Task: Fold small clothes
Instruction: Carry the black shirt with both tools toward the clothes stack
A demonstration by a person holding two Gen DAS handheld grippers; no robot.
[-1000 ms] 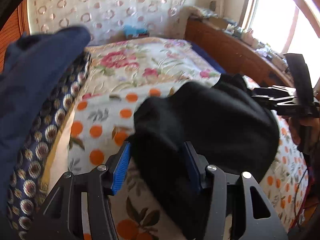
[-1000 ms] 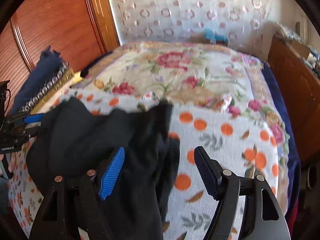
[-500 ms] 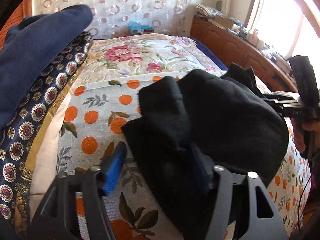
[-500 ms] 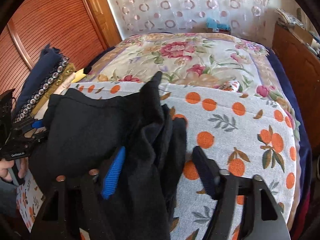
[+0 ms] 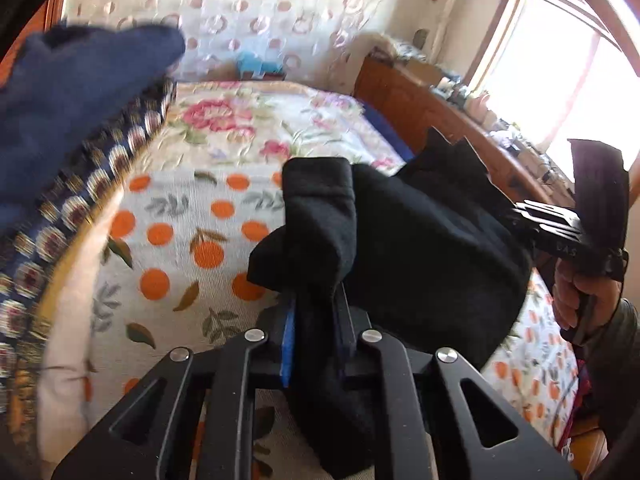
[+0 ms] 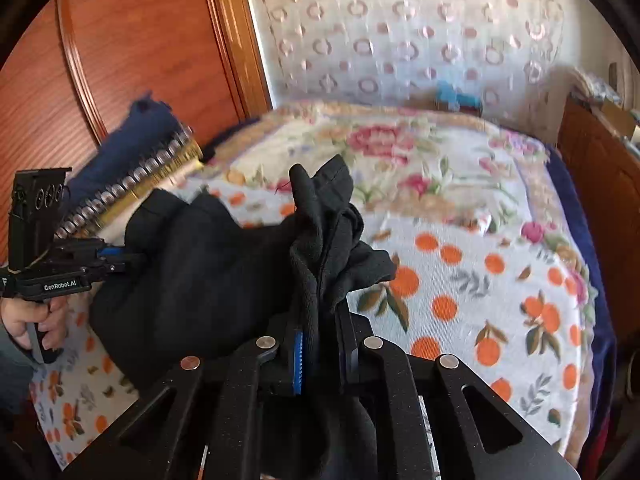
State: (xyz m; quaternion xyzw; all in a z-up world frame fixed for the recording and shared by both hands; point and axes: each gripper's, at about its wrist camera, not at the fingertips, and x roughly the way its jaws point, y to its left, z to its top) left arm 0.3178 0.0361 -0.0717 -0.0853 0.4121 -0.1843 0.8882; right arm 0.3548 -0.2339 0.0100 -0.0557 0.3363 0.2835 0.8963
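Above the orange-dotted white bedspread (image 5: 180, 240), the soft black knit garment (image 5: 420, 248) stretches between the 2 tools, one bunched edge pinched in the left gripper (image 5: 316, 320) and the other in the right gripper (image 6: 324, 340). Half a second ago both sets of jaws stood wide around loose cloth; they have just been closing and now clamp it. It looks crumpled, its folds standing up over the bedspread.

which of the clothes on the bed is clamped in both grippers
The black garment, pinched at either end by the left gripper and the right gripper; the navy cloth and patterned fabric lie stacked, untouched.
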